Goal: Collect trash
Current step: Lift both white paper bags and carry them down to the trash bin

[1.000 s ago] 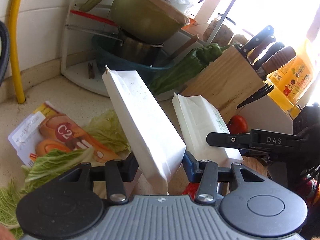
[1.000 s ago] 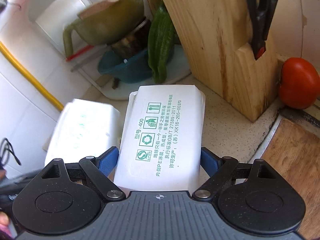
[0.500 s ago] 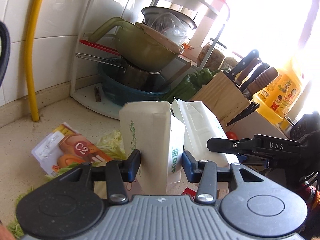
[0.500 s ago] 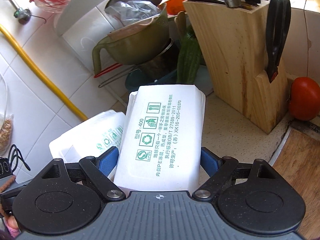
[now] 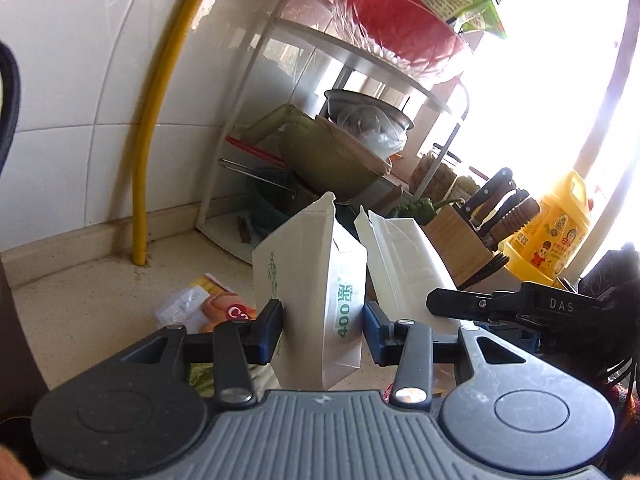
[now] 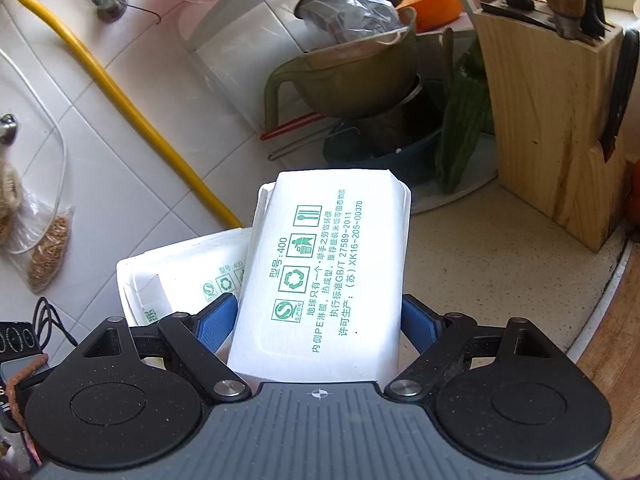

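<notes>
My left gripper (image 5: 322, 330) is shut on a white paper lunch box (image 5: 310, 280) with green print, held on edge above the counter. My right gripper (image 6: 320, 322) is shut on a second white paper lunch box (image 6: 324, 276), its printed bottom facing the camera. In the left wrist view the right hand's box (image 5: 404, 264) and the right gripper's black arm (image 5: 500, 306) sit just to the right. The left hand's box (image 6: 176, 280) shows at the lower left of the right wrist view. An orange snack wrapper (image 5: 208, 306) and cabbage scraps (image 5: 204, 378) lie on the counter below.
A white corner rack (image 5: 360, 60) holds a green pot (image 5: 324, 152), bowls and a red basin (image 5: 396, 24). A wooden knife block (image 6: 556, 120), a green pepper (image 6: 460, 136) and a yellow oil bottle (image 5: 552, 232) stand to the right. A yellow pipe (image 5: 160, 112) runs up the tiled wall. A wooden cutting board (image 6: 624, 308) lies at the right.
Both grippers have lifted their boxes up and back from the counter. The left box has turned from slanting flat to standing on edge. The rack's upper shelf has come into view.
</notes>
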The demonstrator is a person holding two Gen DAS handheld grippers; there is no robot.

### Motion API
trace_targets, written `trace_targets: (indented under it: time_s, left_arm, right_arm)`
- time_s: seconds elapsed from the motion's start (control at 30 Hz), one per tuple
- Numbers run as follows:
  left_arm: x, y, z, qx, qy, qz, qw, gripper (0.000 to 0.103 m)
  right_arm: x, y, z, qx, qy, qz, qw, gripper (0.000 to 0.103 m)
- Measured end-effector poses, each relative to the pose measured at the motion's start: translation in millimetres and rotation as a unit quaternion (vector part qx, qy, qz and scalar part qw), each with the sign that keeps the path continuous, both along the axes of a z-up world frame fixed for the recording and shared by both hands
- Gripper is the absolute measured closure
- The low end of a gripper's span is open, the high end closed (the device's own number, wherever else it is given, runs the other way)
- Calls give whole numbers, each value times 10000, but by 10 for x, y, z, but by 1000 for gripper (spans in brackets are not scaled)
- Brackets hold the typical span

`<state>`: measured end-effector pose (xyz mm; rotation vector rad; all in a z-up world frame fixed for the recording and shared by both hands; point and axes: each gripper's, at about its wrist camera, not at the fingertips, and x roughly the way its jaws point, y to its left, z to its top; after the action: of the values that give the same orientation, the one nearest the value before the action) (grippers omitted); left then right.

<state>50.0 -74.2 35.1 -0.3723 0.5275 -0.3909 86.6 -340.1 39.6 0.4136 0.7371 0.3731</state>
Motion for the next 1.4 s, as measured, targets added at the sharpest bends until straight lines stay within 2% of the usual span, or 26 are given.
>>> trace_targets:
  time_s: [0.33,0.53,0.83,1.07,1.4]
  left_arm:
    - [-196,238,4,115,-55,266,9996,65]
    - [-339,293,4,123,-91,238,9996,66]
    - [-533,508,134,115,-341,478,9982,66]
    - [-791,850,181,147,-451,981,9940,66]
    - [-1301,1469,205,268,-524,1939,9793,66]
  right_arm:
    - [-100,470,186,56,-274,349,9990,13]
    - [-224,522,189,126,-296,346,9989,13]
    - [-356,621,275,-82,-460,270,9985,13]
    - [-344,1030,323,-177,-568,693,9958,13]
    - [-305,1873,241,-81,-521,1664,9846,13]
